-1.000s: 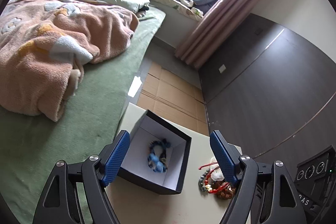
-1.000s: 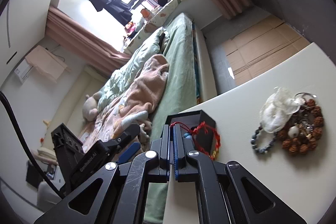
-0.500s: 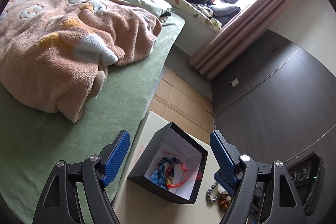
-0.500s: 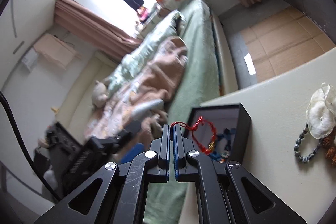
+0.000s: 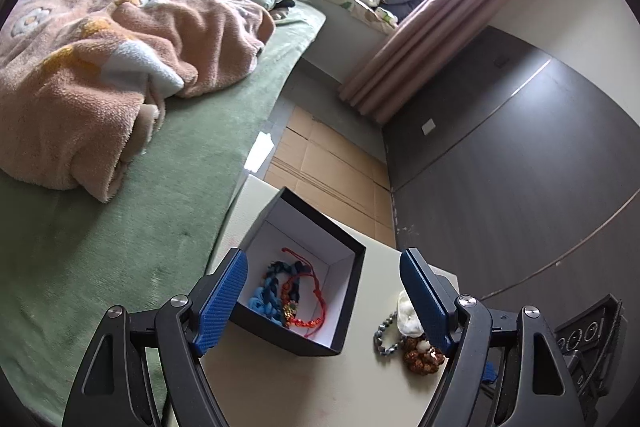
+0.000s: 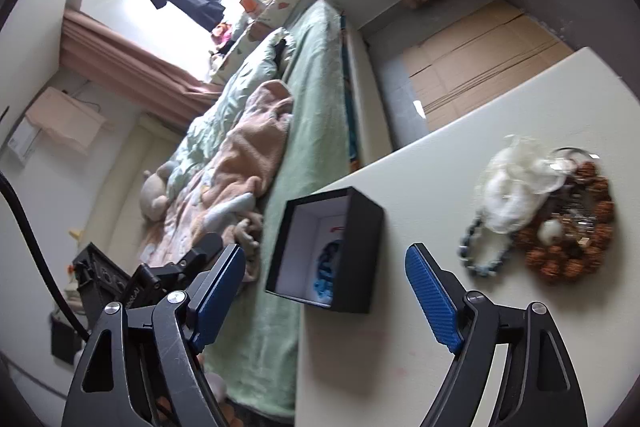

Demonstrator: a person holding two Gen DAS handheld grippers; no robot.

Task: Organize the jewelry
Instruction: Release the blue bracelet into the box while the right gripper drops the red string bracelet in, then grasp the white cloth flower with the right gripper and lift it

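While the right fingertip [image 5: 425, 303] of the left gripper [image 5: 322, 301] partly hides the loose jewelry pile [image 5: 412, 337] on the table [image 5: 304, 387], the black box [image 5: 296, 275] to its left holds a blue braided bracelet [image 5: 269, 291] and a red cord bracelet [image 5: 308, 297]. Both the left gripper and the right gripper [image 6: 325, 293] gape wide, holding nothing.

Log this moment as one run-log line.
left gripper: open | right gripper: open | red bracelet: in black box | bead pile: on table
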